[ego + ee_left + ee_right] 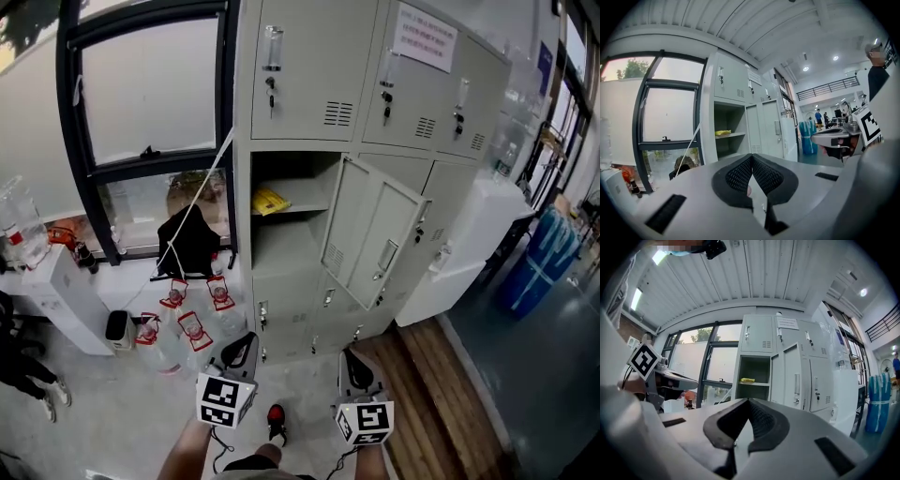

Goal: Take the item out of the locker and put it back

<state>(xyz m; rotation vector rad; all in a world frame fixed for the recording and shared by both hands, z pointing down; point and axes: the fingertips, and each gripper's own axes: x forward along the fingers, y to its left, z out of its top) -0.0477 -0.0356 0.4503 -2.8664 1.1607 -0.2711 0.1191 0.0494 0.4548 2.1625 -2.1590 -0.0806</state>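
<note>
You stand back from the bank of lockers (309, 84) with both tools held low in front of you, so nothing is within reach yet. The left tongs (246, 339) are pinched together with nothing between the pads, and the right tongs (352, 358) are the same: tips together, empty. That looks like a resting carry rather than a grip. The thing you are after, a flat yellow item (269, 201), lies on the shelf (305, 195) inside the one open compartment, toward the shelf's left end and close to its front edge, which should make it easy to take from the front. The door (375, 234) hangs swung out to the right, leaving the opening clear on the left side. You will likely need to step in and spread one pair of tongs before reaching onto the shelf.
</note>
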